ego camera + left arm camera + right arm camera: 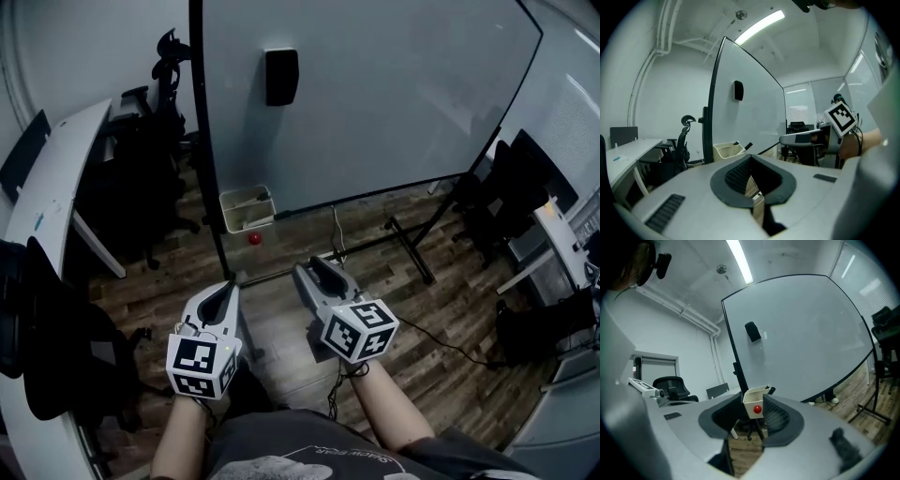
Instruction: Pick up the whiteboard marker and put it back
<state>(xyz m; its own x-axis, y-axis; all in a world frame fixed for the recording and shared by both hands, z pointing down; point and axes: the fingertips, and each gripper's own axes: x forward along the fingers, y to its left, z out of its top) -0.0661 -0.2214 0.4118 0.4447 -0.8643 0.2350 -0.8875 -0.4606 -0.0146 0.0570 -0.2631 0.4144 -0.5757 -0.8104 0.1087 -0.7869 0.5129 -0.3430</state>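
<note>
White tray [753, 401] on the whiteboard [801, 333] stands ahead of the jaws; left gripper [754, 176] and right gripper [750, 420] are both spread wide, nothing between them.

Whiteboard [375, 94], large, on black stand [410, 246]: upper centre to upper right.
Black eraser [281, 76]: stuck on the board, upper left part.
White desk [56, 178]: left edge.
Black office chairs [141, 159]: upper left, beside the desk.
Dark chairs [511, 197]: right edge.
Wood-plank floor [450, 309].
Black cable [441, 345]: on the floor, lower right.
Ceiling light strip [738, 258]: top of the right gripper view.
</note>
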